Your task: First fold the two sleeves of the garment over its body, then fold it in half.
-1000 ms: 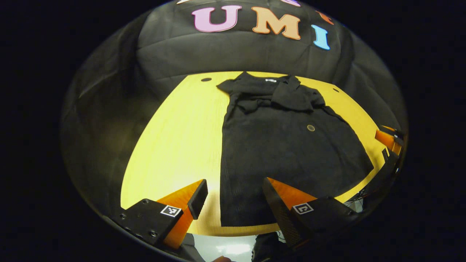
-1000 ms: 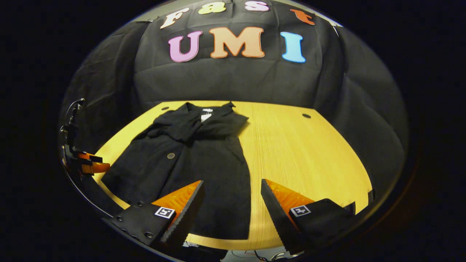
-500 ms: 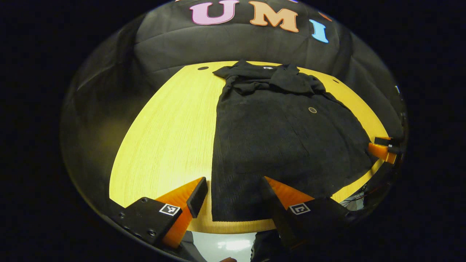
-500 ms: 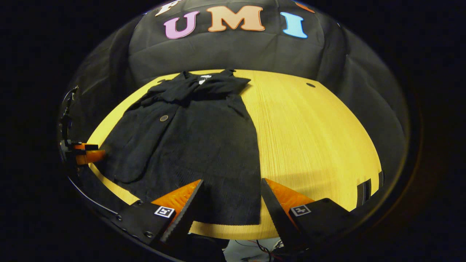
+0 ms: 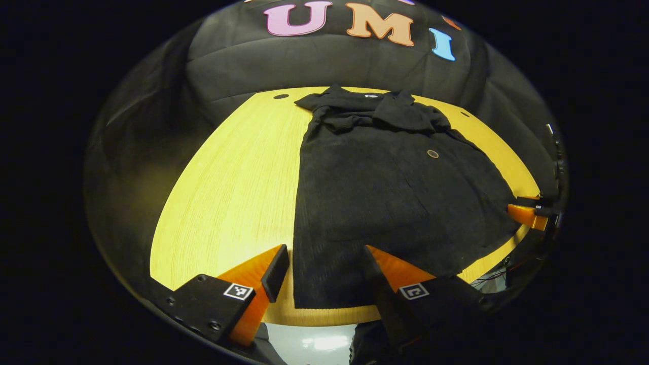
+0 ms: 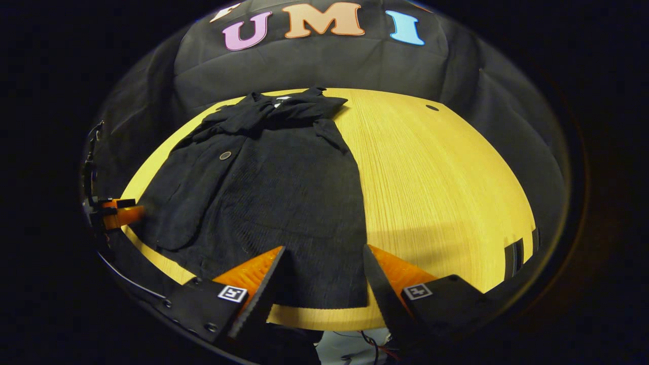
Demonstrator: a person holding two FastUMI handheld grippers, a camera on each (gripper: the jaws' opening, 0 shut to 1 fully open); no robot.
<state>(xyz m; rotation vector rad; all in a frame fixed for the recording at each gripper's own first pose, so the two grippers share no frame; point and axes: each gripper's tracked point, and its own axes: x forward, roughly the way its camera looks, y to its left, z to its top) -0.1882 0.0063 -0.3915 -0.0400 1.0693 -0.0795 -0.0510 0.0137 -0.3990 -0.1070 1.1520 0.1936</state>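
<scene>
A black garment [image 5: 395, 192] lies flat on the yellow wooden table [image 5: 233, 192], collar at the far edge, both sleeves [image 5: 385, 114] folded over its chest, hem at the near edge. My left gripper [image 5: 324, 266] stands open over the hem's left corner, its fingers straddling the garment's left edge. In the right gripper view the same garment [image 6: 274, 197] fills the table's left half; my right gripper [image 6: 322, 266] is open over the hem's right corner. Each view catches the other gripper far off at the side: the right gripper [image 5: 530, 213] and the left gripper [image 6: 116, 213].
Bare table [image 6: 441, 187] spreads to the right of the garment in the right gripper view and to its left in the left gripper view. Small dark holes [image 6: 432, 107] dot the table's far edge. The black cloth wall [image 5: 324, 71] stands behind the table.
Both grippers have come down and forward towards the hem at the near table edge, so the garment looms larger. Their jaws stay open. The garment has not moved.
</scene>
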